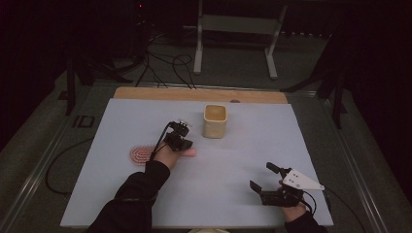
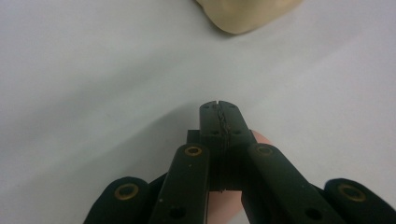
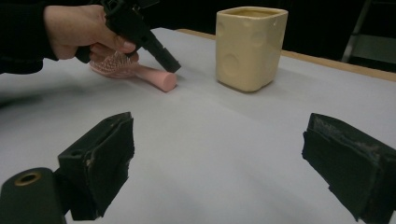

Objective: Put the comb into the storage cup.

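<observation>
Hairbrush (image 3: 135,70) lies pink on the white mat (image 1: 228,160), nearer me than the cream cup (image 1: 214,121), my left gripper (image 1: 187,145) clamped on its handle while my right gripper (image 1: 262,180) waits agape, so lifting and placing remain, I reckon.

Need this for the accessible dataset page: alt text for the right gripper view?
The right gripper's two black jaws stand wide open over a pale table. Beyond them the left gripper touches the handle of a pink hairbrush lying flat. A cream square cup stands upright to the right.
</observation>
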Motion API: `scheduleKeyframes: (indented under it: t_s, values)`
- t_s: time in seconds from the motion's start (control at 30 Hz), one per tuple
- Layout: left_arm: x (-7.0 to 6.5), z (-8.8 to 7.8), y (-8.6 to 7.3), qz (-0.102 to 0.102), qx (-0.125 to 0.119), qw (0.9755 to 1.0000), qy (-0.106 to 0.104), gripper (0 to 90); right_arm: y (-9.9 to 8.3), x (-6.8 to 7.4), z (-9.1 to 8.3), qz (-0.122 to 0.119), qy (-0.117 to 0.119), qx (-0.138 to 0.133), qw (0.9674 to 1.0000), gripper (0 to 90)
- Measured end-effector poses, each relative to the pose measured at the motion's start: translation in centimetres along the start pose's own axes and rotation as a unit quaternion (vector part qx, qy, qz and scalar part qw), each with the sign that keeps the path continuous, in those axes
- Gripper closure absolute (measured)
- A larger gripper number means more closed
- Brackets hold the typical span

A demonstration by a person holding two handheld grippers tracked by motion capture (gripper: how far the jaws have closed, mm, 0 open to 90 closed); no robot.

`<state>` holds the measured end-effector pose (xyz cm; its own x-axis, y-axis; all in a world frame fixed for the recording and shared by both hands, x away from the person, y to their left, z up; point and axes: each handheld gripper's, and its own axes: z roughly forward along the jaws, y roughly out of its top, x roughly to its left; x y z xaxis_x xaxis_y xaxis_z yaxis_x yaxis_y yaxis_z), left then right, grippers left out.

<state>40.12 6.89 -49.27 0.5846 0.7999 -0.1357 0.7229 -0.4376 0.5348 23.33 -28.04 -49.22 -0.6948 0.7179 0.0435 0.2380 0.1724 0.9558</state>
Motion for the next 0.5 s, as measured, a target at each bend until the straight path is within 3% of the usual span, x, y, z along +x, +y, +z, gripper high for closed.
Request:
scheduleKeyframes:
  t_s: [0.5]
  values:
    - [-1.6,-0.2,-1.5,0.028,0.011,0.9993,-0.022,90.0,0.0,0.0,0.0,-0.001,-0.001,0.003,1.0,9.0]
